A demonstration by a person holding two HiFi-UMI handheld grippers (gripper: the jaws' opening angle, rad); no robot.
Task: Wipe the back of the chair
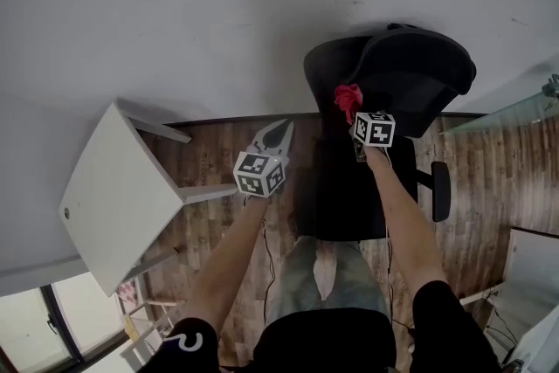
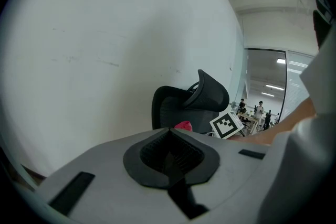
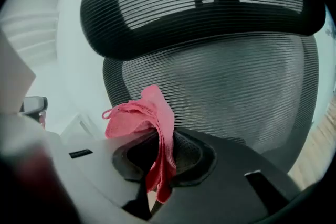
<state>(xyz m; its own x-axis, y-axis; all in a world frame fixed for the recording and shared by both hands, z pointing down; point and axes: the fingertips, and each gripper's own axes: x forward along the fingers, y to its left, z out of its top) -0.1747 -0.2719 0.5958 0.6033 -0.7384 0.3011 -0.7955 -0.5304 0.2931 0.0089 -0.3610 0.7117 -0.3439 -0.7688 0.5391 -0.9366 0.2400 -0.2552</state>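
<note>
A: Right, chair back (image 3: 226, 97) status?

B: Black mesh, upright, fills the right gripper view, with the headrest (image 3: 199, 2) above it. In the head view the chair (image 1: 393, 83) stands near the wall (image 1: 218, 13), seat toward the person.

A: Cloth?

B: Pink cloth (image 3: 152, 123) is pinched in the right hand-held gripper (image 3: 157, 157). Jaws are closed on a narrow fold, the rest bunched above the tips. It's close to the mesh, left side of the backrest. Can't confirm contact.

A: Left?

B: Left hand-held gripper (image 2: 169, 155) has its jaws together with nothing in them. It hangs off to the left of the chair, well apart from it.

A: Risks?

B: Two, my read. The grip is on a thin fold, so mesh drag could pull the cloth out mid-stroke. And nothing braces the chair. Push hard and it probably swivels or rolls, so pressure drops and patches get missed.
</note>
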